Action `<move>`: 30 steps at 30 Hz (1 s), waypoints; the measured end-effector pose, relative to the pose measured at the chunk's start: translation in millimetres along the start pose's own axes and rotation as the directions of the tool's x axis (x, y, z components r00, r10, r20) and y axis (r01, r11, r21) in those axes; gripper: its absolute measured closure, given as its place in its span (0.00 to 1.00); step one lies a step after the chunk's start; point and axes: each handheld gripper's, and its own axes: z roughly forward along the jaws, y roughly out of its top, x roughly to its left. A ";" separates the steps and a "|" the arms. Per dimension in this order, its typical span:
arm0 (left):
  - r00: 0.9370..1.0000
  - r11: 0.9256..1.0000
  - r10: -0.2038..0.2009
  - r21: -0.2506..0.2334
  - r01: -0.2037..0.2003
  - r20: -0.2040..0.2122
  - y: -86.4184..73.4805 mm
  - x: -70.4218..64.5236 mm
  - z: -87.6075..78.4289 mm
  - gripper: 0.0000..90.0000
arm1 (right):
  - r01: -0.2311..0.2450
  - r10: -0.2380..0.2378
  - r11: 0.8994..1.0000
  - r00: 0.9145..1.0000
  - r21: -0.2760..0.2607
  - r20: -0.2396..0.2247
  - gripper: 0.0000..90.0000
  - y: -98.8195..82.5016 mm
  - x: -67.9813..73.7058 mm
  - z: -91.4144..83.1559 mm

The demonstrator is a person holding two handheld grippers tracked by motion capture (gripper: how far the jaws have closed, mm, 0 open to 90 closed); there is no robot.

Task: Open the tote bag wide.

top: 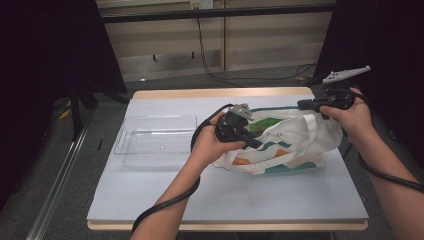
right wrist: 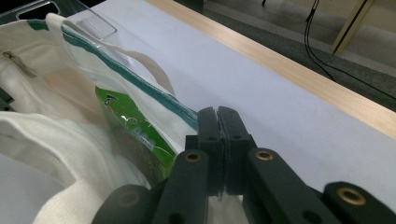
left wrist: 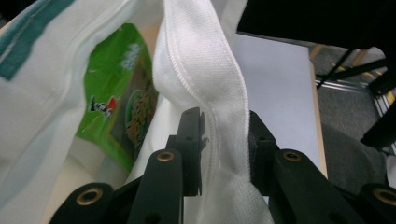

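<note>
The tote bag (top: 280, 145) lies on the table (top: 225, 200), mouth held apart between my two grippers. My left gripper (left wrist: 224, 140) has its jaws around the white strap (left wrist: 210, 84), touching it but, I judge, not clamped hard. My right gripper (right wrist: 218, 140) has its jaws pressed together on the bag's teal-trimmed rim (right wrist: 140, 84), beside the green packet (right wrist: 135, 135). If I pull apart, the strap could slide free and the mouth collapse over that packet.

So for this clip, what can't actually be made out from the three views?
- High view: the left gripper tips are too small to show their hold on the tote bag.
- Left gripper view: the green snack packet is half hidden by bag fabric and the strap.
- Right gripper view: what the right gripper pinches, if anything, is hidden between its shut jaws.
</note>
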 end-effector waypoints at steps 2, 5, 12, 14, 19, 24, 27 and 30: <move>1.000 1.000 -0.007 -0.006 0.007 0.017 -0.4 1.1 0.6 0.87 | -0.003 0.003 1.000 1.000 0.001 0.000 0.99 -0.4 0.2 0.1; 0.999 1.000 0.025 0.000 -0.025 0.046 -2.3 -0.5 3.6 0.92 | -0.009 0.009 1.000 1.000 0.002 0.005 0.99 -0.8 -0.4 0.1; 0.993 0.995 0.068 0.070 -0.075 0.094 -6.7 -8.9 10.6 0.94 | -0.026 0.026 1.000 1.000 -0.001 0.006 0.99 2.2 -1.8 -0.1; 0.993 0.995 0.060 0.075 -0.068 0.102 -7.3 -10.6 12.5 0.94 | -0.022 0.022 1.000 1.000 0.001 0.009 0.99 3.9 -2.2 0.5; 0.992 0.994 0.054 0.092 -0.065 0.114 -10.2 -11.7 15.0 0.94 | -0.032 0.032 0.999 0.999 0.009 0.024 0.99 6.4 -3.8 2.6; 0.992 0.993 0.050 0.097 -0.062 0.117 -14.7 -10.4 17.3 0.94 | -0.042 0.041 0.999 0.998 0.005 0.042 0.99 3.9 -8.9 6.9; 0.992 0.993 0.047 0.105 -0.059 0.117 -15.6 -9.8 17.9 0.94 | -0.051 0.051 0.999 0.998 0.005 0.045 0.99 2.2 -11.4 8.8; 0.992 0.993 0.040 0.107 -0.053 0.118 -16.4 -9.7 18.5 0.94 | -0.054 0.054 0.999 0.997 -0.002 0.047 0.99 1.2 -13.3 10.6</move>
